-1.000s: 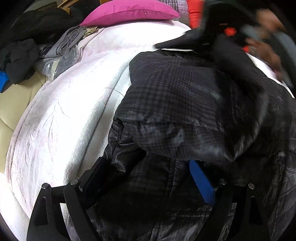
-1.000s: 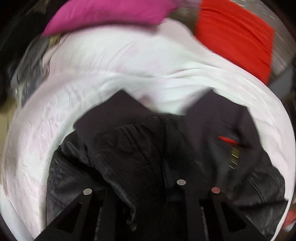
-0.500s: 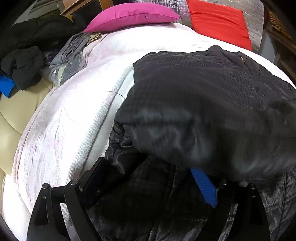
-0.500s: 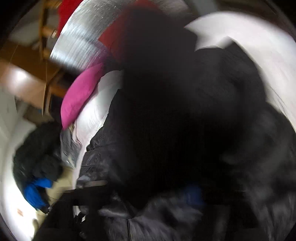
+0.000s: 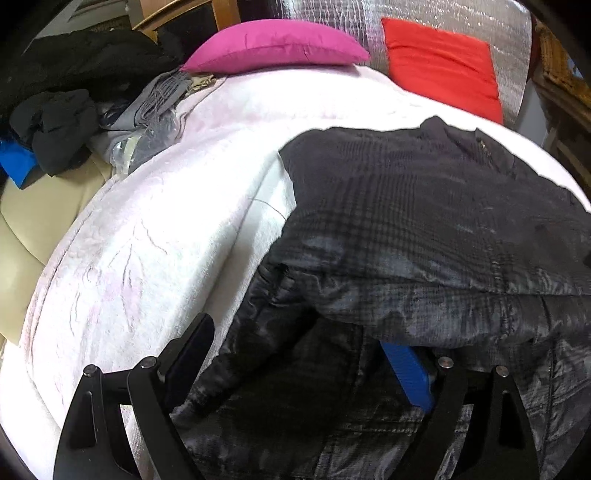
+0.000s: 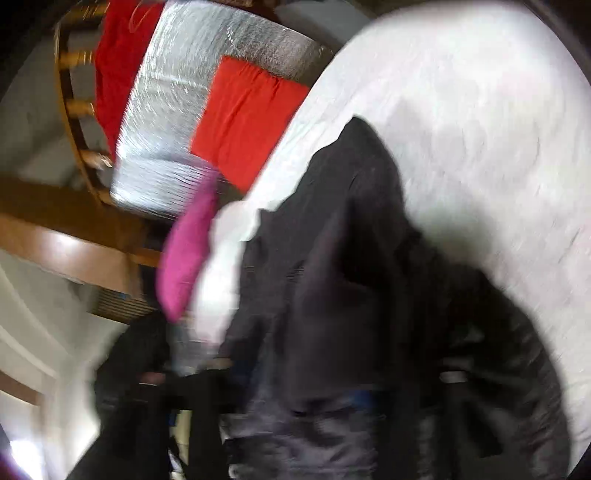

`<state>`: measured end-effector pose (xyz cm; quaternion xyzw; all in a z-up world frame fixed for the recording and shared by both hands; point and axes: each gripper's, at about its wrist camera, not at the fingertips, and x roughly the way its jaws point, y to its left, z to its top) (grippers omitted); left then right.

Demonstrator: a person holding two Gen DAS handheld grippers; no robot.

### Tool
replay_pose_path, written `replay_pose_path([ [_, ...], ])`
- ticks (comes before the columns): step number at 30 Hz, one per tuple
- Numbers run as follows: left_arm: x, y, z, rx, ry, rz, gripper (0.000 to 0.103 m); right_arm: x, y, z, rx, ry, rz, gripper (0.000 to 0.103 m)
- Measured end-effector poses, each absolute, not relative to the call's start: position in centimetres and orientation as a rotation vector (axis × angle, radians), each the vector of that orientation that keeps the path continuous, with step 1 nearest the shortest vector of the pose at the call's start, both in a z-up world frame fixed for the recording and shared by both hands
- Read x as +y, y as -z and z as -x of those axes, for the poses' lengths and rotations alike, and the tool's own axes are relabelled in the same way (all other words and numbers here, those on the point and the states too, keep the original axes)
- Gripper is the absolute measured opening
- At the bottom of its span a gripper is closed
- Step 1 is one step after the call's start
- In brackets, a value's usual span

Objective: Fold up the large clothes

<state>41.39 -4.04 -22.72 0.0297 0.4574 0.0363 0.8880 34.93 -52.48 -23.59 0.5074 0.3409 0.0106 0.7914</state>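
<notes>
Two views, left wrist first. Compared with a second ago, the blurred hand and tool above the dark plaid jacket (image 5: 424,221) are gone, and its upper layer now lies folded flat across the body. The left gripper (image 5: 306,365) stands spread wide, its fingers (image 5: 188,354) straddling the jacket's near edge without pinching it. The jacket rests on a white fleecy blanket (image 5: 166,229); beyond lie a magenta cushion (image 5: 273,46), a red cushion (image 5: 443,62) against a quilted silver panel (image 5: 436,14), and heaped dark clothes (image 5: 55,122) at left. Right wrist: the view, formerly level, is now rolled and motion-blurred. The right gripper (image 6: 325,391) is closing; jacket cloth (image 6: 351,277) lies between its jaws, though whether the pads press it cannot be told.
</notes>
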Motion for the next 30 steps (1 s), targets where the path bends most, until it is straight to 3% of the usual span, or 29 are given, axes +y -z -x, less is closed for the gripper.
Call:
replay_pose_path([
  [9, -3.2, 23.1, -43.2, 0.973, -0.101, -0.023, 0.087, -50.9, 22.9, -37.7, 0.805, 0.072, -0.83, 0.025],
  [21, -3.6, 22.2, -42.9, 0.925, -0.092, -0.034, 0.087, -51.5, 22.9, -36.9, 0.795, 0.056, -0.864, 0.025],
  [30, -4.3, 22.1, -42.5, 0.878, -0.12, -0.066, 0.087, -53.0, 23.9, -36.1, 0.811, 0.028, -1.038, 0.026],
])
